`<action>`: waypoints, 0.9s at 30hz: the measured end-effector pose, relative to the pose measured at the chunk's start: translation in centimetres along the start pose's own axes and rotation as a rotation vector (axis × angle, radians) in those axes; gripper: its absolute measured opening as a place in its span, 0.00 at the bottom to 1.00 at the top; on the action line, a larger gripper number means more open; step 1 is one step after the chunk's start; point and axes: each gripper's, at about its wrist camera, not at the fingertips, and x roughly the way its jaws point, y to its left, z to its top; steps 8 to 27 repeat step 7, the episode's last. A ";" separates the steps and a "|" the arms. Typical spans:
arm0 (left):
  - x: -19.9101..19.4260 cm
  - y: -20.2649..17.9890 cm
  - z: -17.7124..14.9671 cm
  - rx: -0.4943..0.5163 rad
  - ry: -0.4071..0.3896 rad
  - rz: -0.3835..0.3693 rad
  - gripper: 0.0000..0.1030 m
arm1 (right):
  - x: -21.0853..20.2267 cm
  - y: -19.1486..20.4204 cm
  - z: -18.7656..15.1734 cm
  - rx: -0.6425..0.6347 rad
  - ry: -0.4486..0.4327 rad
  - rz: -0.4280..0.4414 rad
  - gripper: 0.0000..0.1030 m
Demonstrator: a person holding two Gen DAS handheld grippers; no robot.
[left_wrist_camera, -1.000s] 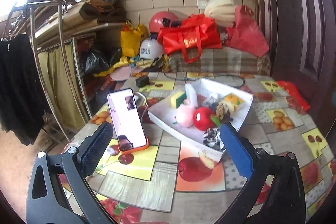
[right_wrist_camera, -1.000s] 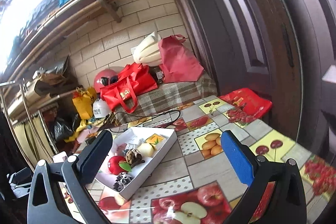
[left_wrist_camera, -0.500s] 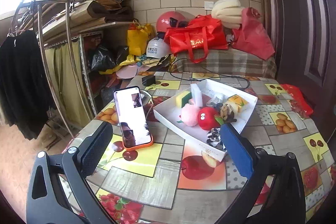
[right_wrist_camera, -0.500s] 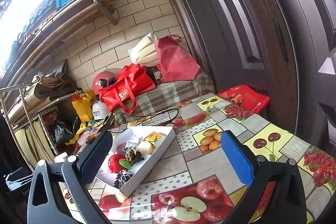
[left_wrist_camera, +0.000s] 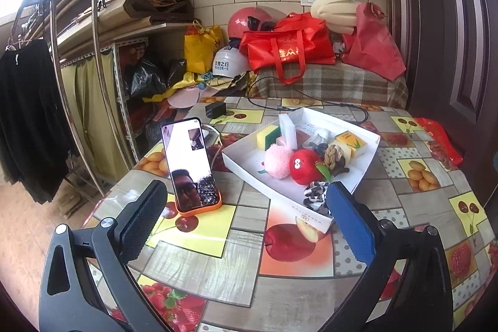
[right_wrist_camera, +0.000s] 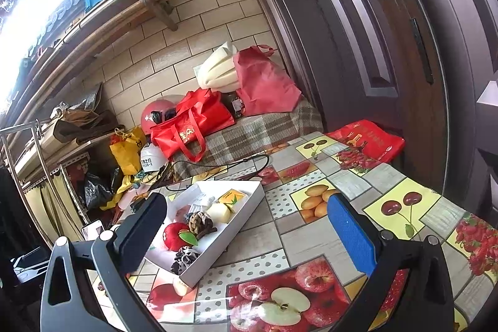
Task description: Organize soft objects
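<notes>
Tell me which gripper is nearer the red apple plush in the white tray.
Left, probably. The left gripper hovers open just short of the red apple plush; the right gripper hangs open farther back, beside the white tray.

I count one white tray (left_wrist_camera: pixel 368 159), one phone (left_wrist_camera: pixel 190 164), two helmets (left_wrist_camera: pixel 246 21), three red bags (left_wrist_camera: pixel 289 47) behind.

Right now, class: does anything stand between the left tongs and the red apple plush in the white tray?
Partly. The black-and-white scrunchie lies in the white tray in front of the red apple plush, and the tray's near wall crosses the way too. The left tongs hang open above the table; coming down from above looks free.
</notes>
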 end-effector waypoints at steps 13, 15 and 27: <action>0.3 0.0 -0.1 0.003 0.006 -0.011 1.00 | 0.3 -0.2 0.1 0.004 0.014 0.002 1.00; 0.3 0.0 -0.1 0.003 0.006 -0.011 1.00 | 0.3 -0.2 0.1 0.004 0.014 0.002 1.00; 0.3 0.0 -0.1 0.003 0.006 -0.011 1.00 | 0.3 -0.2 0.1 0.004 0.014 0.002 1.00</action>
